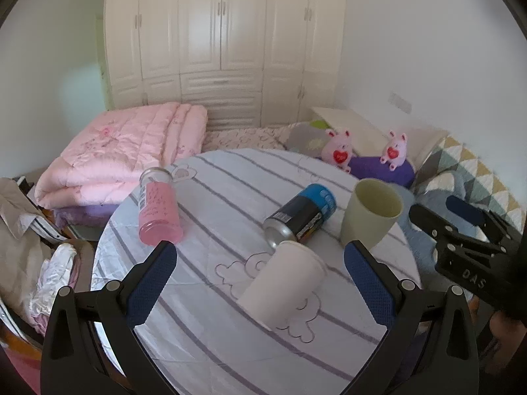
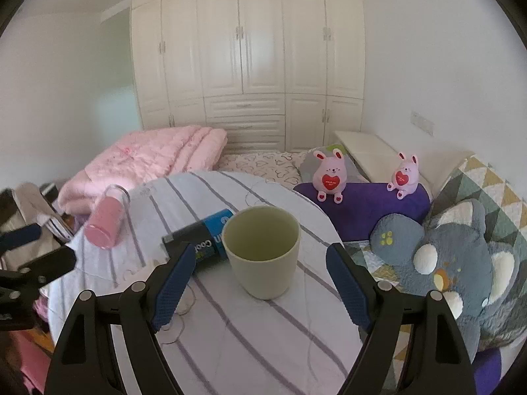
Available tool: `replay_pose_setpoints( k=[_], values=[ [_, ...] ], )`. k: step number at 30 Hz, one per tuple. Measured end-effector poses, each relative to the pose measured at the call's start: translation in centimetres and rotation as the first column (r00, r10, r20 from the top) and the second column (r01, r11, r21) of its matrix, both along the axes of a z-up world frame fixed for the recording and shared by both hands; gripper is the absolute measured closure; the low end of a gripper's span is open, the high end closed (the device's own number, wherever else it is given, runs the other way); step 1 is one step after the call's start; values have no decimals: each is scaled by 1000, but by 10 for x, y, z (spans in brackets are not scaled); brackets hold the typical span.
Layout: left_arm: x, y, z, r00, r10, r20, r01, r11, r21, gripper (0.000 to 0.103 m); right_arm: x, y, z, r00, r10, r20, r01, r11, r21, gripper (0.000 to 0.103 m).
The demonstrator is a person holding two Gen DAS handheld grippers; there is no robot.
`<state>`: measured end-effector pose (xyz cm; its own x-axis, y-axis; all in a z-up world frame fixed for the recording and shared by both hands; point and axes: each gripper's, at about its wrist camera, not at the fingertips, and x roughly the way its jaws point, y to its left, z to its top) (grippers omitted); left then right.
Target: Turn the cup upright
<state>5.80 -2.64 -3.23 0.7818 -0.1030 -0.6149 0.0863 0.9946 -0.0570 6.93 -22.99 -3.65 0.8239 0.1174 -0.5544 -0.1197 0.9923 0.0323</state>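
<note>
A white paper cup [image 1: 283,283] lies on its side on the round striped table [image 1: 214,204], mouth toward me. My left gripper [image 1: 258,256] is open with the cup between and just beyond its blue fingers. A pale green cup [image 1: 370,212] stands upright at the right; it also shows in the right wrist view [image 2: 263,250]. My right gripper [image 2: 257,260] is open and empty, its fingers either side of the green cup without touching it. It shows from the side in the left wrist view [image 1: 461,230].
A black and blue can [image 1: 301,217] lies on its side behind the white cup. A pink bottle [image 1: 158,210] lies at the table's left. A bed with a pink quilt [image 1: 125,154], plush toys [image 2: 329,177] and a grey plush [image 2: 454,263] surrounds the table.
</note>
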Motion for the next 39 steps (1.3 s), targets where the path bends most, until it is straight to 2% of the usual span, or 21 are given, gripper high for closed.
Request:
replay_pose_setpoints(
  k=[9, 17, 29, 39],
  values=[
    [-15, -13, 8, 999, 2, 44, -2, 1000, 15, 0, -32, 12, 20, 996, 24, 92, -21, 999, -32, 20],
    [-25, -16, 11, 996, 64, 62, -65, 998, 9, 0, -35, 12, 15, 997, 41, 68, -39, 999, -33, 20],
    [-38, -32, 16, 976, 91, 197, -111, 989, 97, 0, -39, 3, 13, 995, 38, 95, -36, 999, -18, 20],
    [-35, -38, 15, 981, 80, 179, -100, 989, 107, 0, -37, 0, 10, 994, 37, 106, -37, 999, -7, 20]
  ],
)
